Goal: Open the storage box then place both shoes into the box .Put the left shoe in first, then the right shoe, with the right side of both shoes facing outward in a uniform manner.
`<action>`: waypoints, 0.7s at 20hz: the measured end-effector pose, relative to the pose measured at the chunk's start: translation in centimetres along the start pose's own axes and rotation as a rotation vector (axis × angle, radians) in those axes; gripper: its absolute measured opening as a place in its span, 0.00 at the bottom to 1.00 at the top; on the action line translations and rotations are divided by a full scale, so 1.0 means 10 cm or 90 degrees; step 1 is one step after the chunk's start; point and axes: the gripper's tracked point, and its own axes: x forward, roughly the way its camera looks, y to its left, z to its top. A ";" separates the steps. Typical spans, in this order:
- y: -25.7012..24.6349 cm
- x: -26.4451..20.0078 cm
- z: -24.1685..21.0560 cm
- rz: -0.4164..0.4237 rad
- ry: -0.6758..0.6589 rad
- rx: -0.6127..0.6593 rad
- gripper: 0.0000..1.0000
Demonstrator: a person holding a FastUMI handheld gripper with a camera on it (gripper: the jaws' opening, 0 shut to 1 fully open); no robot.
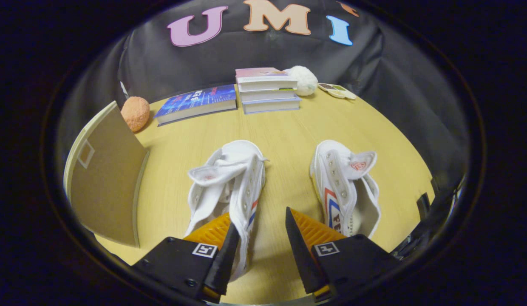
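Far across the wooden table [289,127], a blue book [197,102] lying flat, just beside a stack of books [265,90]. An orange ball [135,112] near the blue book; a white fluffy ball [304,80] touching the stack, coasters [336,91] just beyond.

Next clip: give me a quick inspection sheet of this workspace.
Surface: pale wooden table.
Job's things: two white canvas shoes, the left-hand shoe and the right-hand shoe; beige storage box door stands open.
Clutter: blue book, stacked books, orange ball, white fluffy ball, small cards.
Grippers: tool open, one finger over the left-hand shoe's side.
Cables: nothing seen.
Surroundings: black cloth wall.
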 end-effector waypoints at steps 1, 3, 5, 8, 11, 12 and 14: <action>-0.01 0.07 0.02 0.002 0.001 -0.003 0.68; -0.02 0.19 0.05 0.003 0.005 -0.008 0.72; -0.02 0.23 0.12 0.003 -0.005 0.001 0.70; 0.03 0.32 0.14 0.014 0.004 -0.001 0.64; 0.05 0.33 0.14 0.025 -0.002 -0.012 0.50; 0.06 0.33 0.15 0.026 -0.007 -0.011 0.45; 0.07 0.35 0.12 0.034 -0.013 0.002 0.33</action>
